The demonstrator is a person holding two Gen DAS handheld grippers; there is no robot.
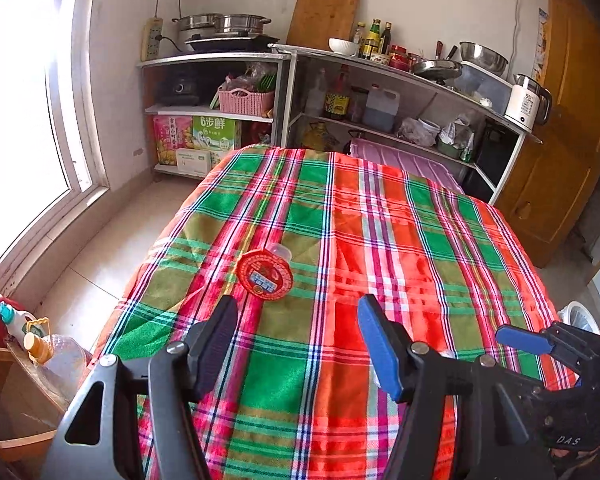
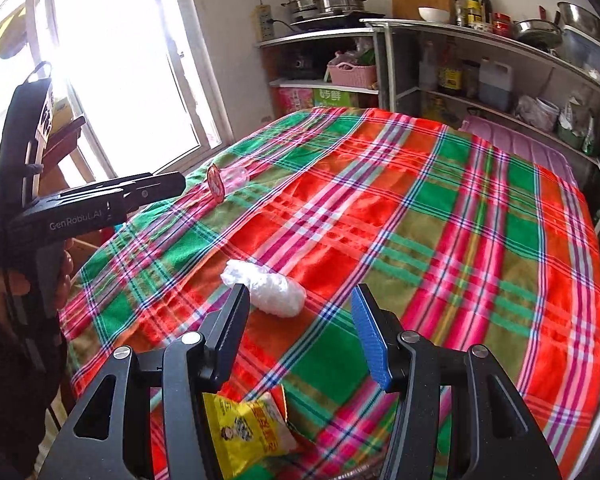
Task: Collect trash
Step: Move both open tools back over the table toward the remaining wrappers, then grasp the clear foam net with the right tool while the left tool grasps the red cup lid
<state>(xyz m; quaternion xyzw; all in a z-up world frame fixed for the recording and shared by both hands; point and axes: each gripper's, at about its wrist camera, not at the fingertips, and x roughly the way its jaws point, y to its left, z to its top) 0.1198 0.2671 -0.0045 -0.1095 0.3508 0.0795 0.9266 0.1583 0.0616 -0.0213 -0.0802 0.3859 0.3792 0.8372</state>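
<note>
A table under a red-and-green plaid cloth fills both views. A small clear cup with a round red foil lid lies on its side just ahead of my left gripper, which is open with only cloth between its fingers. In the right wrist view the same cup lies near the table's left edge, just past the left gripper. My right gripper is open. A crumpled white plastic wad lies beside its left fingertip. A yellow snack packet lies under the gripper.
Metal shelves with pots, bottles, a pink basket and a kettle stand beyond the table. A purple cloth lies at the far edge. A window is on the left, a wooden door on the right.
</note>
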